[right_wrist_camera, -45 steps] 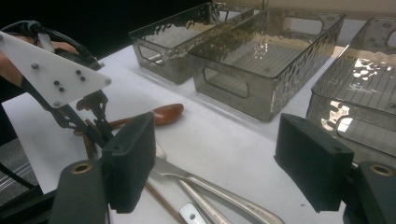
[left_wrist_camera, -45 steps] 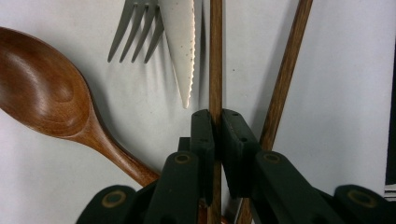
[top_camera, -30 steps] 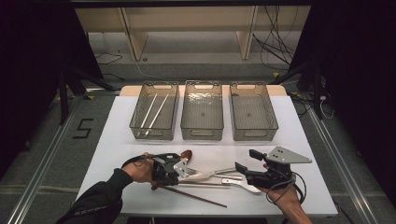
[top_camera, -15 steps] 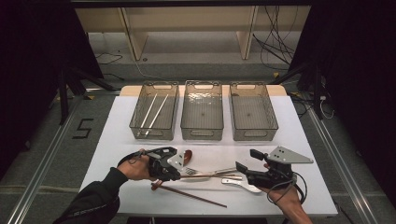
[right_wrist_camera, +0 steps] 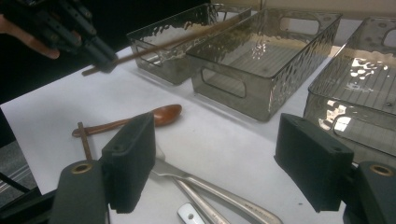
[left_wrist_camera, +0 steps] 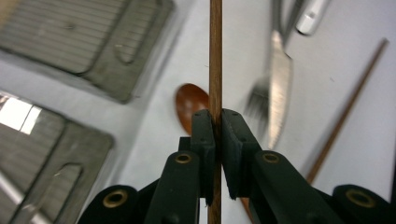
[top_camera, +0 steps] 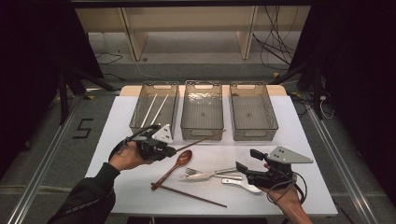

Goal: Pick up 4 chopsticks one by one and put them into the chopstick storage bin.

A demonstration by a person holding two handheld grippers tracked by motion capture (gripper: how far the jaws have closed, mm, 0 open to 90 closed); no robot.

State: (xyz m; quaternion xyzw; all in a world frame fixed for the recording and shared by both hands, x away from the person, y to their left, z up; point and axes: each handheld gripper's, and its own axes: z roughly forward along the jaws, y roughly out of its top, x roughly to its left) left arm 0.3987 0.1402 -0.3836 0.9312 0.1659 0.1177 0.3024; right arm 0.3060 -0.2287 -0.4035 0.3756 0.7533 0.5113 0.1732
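Observation:
My left gripper (top_camera: pixel 171 150) (left_wrist_camera: pixel 217 117) is shut on a brown wooden chopstick (top_camera: pixel 201 140) (left_wrist_camera: pixel 215 51), held above the table with its far end near the middle bin's (top_camera: pixel 202 112) front wall. The right gripper view shows that left gripper (right_wrist_camera: pixel 100 53) and its chopstick (right_wrist_camera: pixel 177 39) slanting toward the bins. A second brown chopstick (top_camera: pixel 189 195) (left_wrist_camera: pixel 348 112) lies on the table beside a wooden spoon (top_camera: pixel 175 167) (right_wrist_camera: pixel 140 120). My right gripper (top_camera: pixel 247 161) (right_wrist_camera: pixel 215 158) stands open, low over a metal fork and knife (top_camera: pixel 210 175) (right_wrist_camera: pixel 210 191).
Three clear bins stand in a row at the back; the left bin (top_camera: pixel 154 109) holds two white chopsticks, and the right bin (top_camera: pixel 252 109) looks empty. A white-handled utensil (top_camera: pixel 240 184) lies under my right gripper. The white table (top_camera: pixel 308 140) ends close to the person.
My left gripper has lifted the brown chopstick off the table and carried it away from the person, toward the bins. The right gripper has barely moved.

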